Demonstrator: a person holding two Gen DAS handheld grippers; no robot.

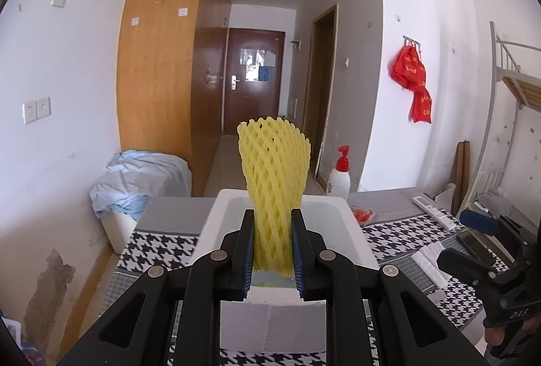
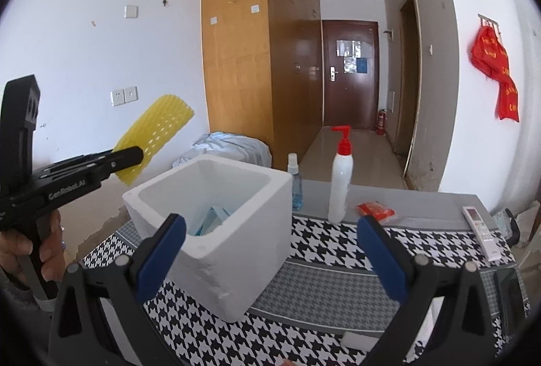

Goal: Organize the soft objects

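Note:
A yellow foam net sleeve stands upright between the blue pads of my left gripper, which is shut on its lower end. It hangs just above the open white foam box. The right wrist view shows the same net held out to the left of the foam box, above and beside its rim. Something light blue lies inside the box. My right gripper is open and wide, nothing between its fingers, close in front of the box.
The table carries a houndstooth cloth. On it, behind and right of the box, stand a white pump bottle, a blue spray bottle, a red packet and a remote. A bin with blue cloth sits left, on the floor.

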